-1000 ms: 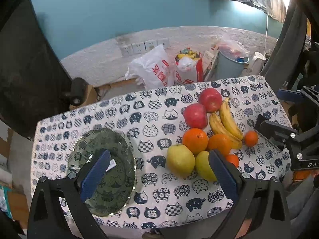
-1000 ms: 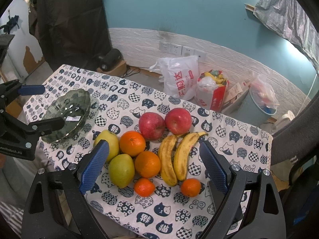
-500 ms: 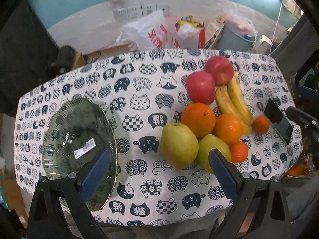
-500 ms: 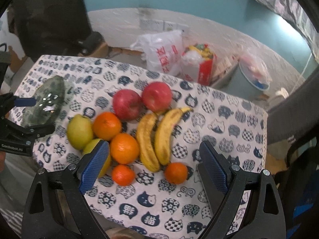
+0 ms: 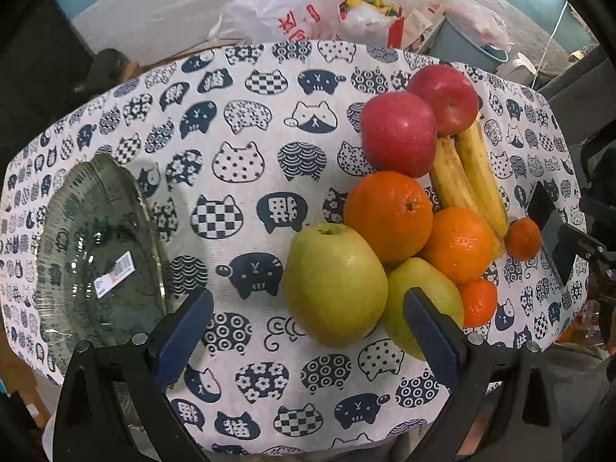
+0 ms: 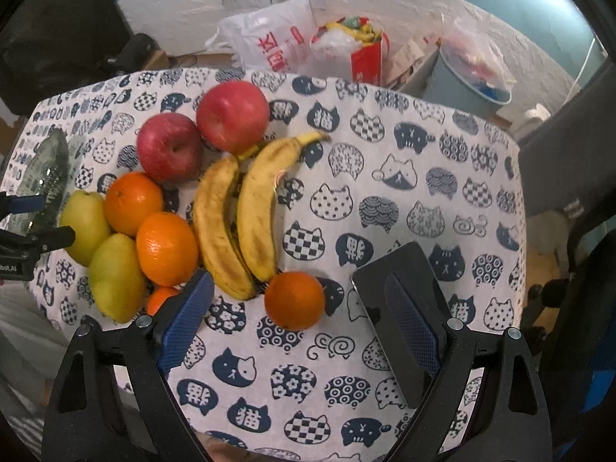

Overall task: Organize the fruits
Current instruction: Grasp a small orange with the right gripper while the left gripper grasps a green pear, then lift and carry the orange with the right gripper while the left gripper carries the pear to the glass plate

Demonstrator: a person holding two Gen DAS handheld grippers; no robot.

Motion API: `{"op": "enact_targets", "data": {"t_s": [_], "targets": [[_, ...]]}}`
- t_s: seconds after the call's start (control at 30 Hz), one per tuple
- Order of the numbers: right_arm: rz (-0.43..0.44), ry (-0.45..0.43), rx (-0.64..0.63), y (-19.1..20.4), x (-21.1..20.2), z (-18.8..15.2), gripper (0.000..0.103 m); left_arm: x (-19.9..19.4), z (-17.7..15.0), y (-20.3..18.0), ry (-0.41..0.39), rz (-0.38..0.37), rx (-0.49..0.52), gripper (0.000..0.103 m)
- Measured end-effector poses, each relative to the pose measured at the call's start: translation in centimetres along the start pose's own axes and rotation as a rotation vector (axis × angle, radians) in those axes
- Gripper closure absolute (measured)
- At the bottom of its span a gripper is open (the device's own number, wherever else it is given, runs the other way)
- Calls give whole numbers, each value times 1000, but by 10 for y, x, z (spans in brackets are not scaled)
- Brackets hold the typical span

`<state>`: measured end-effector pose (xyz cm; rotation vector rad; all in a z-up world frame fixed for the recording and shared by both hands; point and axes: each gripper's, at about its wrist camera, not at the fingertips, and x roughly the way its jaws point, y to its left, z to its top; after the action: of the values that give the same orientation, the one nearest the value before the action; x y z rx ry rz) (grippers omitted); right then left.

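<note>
A pile of fruit lies on the cat-print tablecloth (image 5: 250,161): two red apples (image 5: 398,133), two large oranges (image 5: 387,215), two green pears (image 5: 333,283), two bananas (image 5: 467,177) and two small mandarins (image 5: 521,238). A glass bowl (image 5: 96,258) stands at the left. My left gripper (image 5: 308,337) is open, its fingers low on either side of the near pear. My right gripper (image 6: 298,319) is open around a small mandarin (image 6: 294,300) at the foot of the bananas (image 6: 256,208).
A black phone (image 6: 392,292) lies on the cloth under my right gripper's right finger. Behind the table stand plastic bags (image 5: 285,15), a red carton (image 6: 365,57) and a grey bin (image 5: 466,46) against the wall.
Both grippers have come down and forward toward the table. The left now straddles the near pear; the right has closed in on the small mandarin. No fruit has moved.
</note>
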<state>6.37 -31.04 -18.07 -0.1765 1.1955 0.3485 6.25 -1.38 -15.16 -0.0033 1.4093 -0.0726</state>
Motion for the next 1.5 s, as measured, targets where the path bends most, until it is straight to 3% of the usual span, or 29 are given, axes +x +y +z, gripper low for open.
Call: {"op": "enact_targets", "data": {"t_s": [0.33, 0.43, 0.6, 0.67, 0.8, 0.87, 1.3, 1.5], "targets": [[-7, 94, -33, -1, 35, -5, 19, 31, 6, -1, 36, -21, -7, 4], [-13, 130, -49, 0, 46, -8, 20, 35, 8, -1, 24, -40, -5, 9], [6, 165, -46, -6, 61, -12, 30, 42, 14, 0, 16, -101, -7, 28], [20, 172, -34, -9, 67, -14, 35, 44, 15, -2, 12, -107, -6, 30], [43, 168, -29, -11, 73, -14, 42, 42, 14, -7, 7, -117, 10, 36], [56, 163, -33, -12, 76, -15, 54, 40, 10, -4, 1, -120, 13, 36], [18, 91, -40, 3, 49, -9, 54, 29, -3, -3, -15, -94, 38, 36], [10, 24, -51, 8, 25, -3, 54, 8, -6, -3, -72, -76, 56, 36]]}}
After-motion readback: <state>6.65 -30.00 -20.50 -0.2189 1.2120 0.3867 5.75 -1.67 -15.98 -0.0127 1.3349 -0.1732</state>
